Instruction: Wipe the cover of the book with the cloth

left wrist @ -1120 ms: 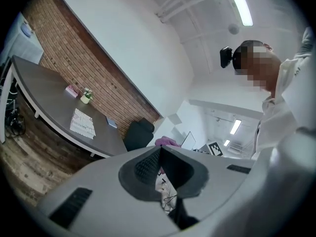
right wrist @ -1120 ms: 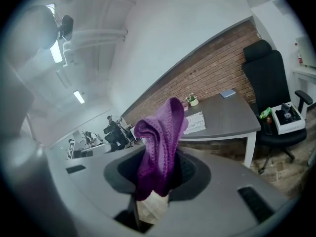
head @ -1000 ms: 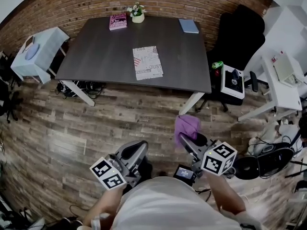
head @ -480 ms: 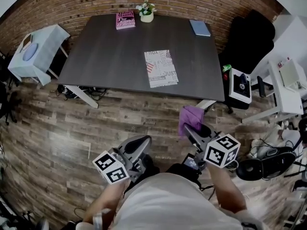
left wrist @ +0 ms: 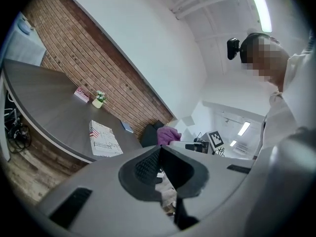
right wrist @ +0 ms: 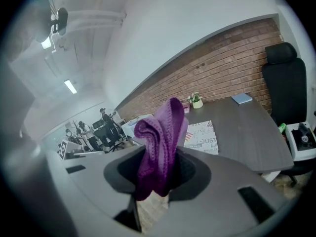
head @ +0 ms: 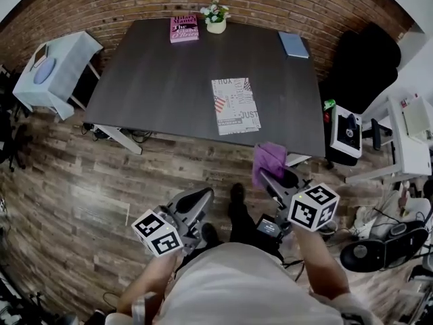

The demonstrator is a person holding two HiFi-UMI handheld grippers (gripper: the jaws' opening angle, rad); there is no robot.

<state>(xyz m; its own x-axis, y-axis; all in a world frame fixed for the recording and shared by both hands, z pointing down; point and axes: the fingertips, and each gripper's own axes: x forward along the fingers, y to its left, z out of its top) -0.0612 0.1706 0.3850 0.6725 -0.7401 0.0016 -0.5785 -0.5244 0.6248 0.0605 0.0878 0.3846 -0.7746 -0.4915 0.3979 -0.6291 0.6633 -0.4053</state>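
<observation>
A pale side table (head: 57, 66) stands at the left of the brick-walled room, on a plank floor (head: 81, 181). Beside it a dark table (head: 149, 80) carries a pink book (head: 184, 28), a flower pot (head: 216, 19), the newsprint-covered book (head: 235, 105) near its front edge and a blue book (head: 293, 44). A black chair (head: 369, 66) sits at right. Short of the table, the left gripper (head: 200, 196) is clenched on nothing. The right gripper (head: 268, 179) grasps the purple cloth (head: 268, 160), with the book well apart ahead, slightly to its left
</observation>
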